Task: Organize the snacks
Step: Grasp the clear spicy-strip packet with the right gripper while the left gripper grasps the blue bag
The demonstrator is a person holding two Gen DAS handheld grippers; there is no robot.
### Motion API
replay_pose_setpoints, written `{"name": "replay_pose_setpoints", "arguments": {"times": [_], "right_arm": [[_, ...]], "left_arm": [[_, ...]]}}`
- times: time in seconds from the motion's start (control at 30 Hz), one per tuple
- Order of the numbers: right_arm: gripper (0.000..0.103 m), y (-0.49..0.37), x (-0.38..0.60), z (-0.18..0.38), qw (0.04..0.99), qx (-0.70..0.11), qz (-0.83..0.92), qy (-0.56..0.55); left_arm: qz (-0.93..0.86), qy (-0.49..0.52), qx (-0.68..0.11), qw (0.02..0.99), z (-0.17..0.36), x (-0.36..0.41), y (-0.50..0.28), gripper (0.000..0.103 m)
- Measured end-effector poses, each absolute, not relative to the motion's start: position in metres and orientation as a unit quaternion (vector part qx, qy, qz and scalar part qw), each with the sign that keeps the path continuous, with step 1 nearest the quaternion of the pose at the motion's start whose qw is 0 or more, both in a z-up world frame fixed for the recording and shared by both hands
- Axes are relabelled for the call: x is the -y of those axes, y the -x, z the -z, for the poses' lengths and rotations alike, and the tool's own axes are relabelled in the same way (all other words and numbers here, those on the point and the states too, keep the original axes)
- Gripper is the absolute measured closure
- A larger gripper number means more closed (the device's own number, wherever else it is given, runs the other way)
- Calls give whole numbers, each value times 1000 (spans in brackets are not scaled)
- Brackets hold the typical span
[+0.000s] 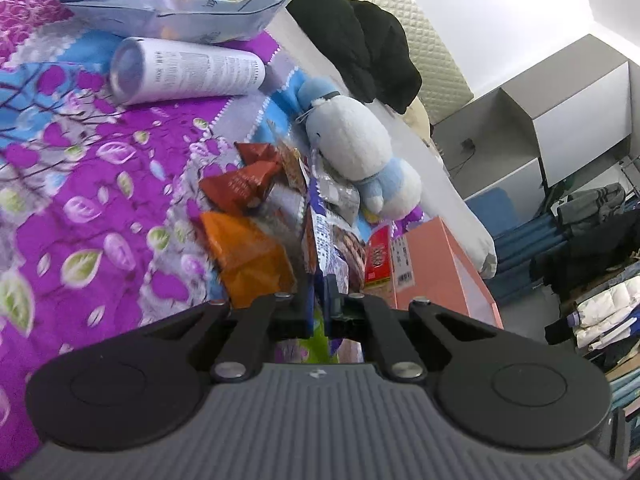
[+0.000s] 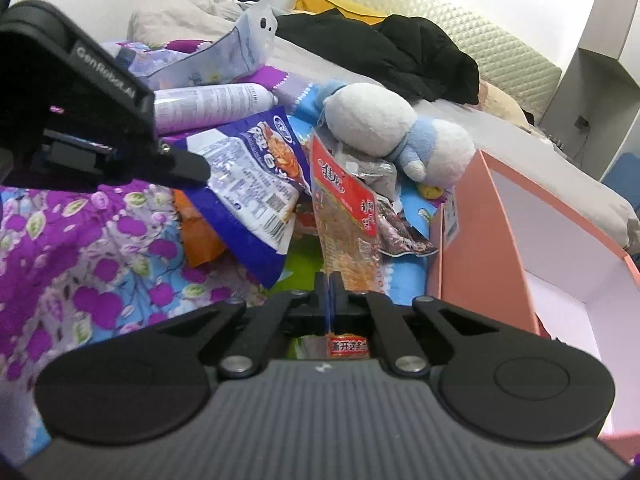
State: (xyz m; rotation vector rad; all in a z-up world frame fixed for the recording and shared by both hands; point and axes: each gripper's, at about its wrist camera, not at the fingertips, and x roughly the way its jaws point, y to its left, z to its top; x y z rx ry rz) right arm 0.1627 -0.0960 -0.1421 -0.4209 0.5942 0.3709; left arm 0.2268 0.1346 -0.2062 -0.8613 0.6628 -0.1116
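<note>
My left claw point(image 2: 188, 168) is clenched on the edge of a blue-and-white snack packet point(image 2: 248, 176), which hangs from the pinch with its long axis slanting down and away from the claw, its lower corner pointing toward the pink box point(image 2: 472, 240). From the left wrist view that same blue-and-white snack packet point(image 1: 320, 248) appears nearly edge-on, running straight out ahead between the closed jaws of my left claw point(image 1: 319, 300). My right claw point(image 2: 329, 292) is clamped on the bottom edge of a red-and-clear snack packet point(image 2: 344, 216); this one stands nearly upright, long axis rising away from the claw, its red top end pointing up toward the plush toy point(image 2: 396, 132). Both packets sit just left of the pink box, above the floral bedspread point(image 2: 80, 264), and they almost touch each other near their upper ends. Under the blue packet, farther left of the box, lies an orange packet point(image 1: 248, 256), with two reddish-brown packets point(image 1: 240, 188) beyond it. A dark crinkled wrapper point(image 2: 400, 232) lies between the red-and-clear packet and the box wall. The pink box is open, its pale inside facing up. Behind the plush toy, well left of the box, a white spray can point(image 1: 188, 70) lies on its side with its long axis running across the bed, and a pale blue pouch point(image 1: 180, 12) rests just beyond it. Black clothing point(image 2: 400, 56) is heaped on the bed behind the plush toy.
</note>
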Motion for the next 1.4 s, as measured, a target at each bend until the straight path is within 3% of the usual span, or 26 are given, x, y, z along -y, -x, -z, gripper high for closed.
{"name": "replay_pose_setpoints", "arguments": {"times": [0.83, 1.3, 1.4], "right_arm": [[101, -33, 112, 123, 897, -306, -246, 205], [97, -24, 118, 140, 886, -339, -291, 127], [97, -26, 121, 144, 884, -342, -297, 114]], "left_arm": [[17, 385, -373, 844, 195, -134, -67, 99], [-22, 355, -422, 834, 203, -134, -60, 97], [-27, 350, -433, 830, 203, -134, -63, 90]]}}
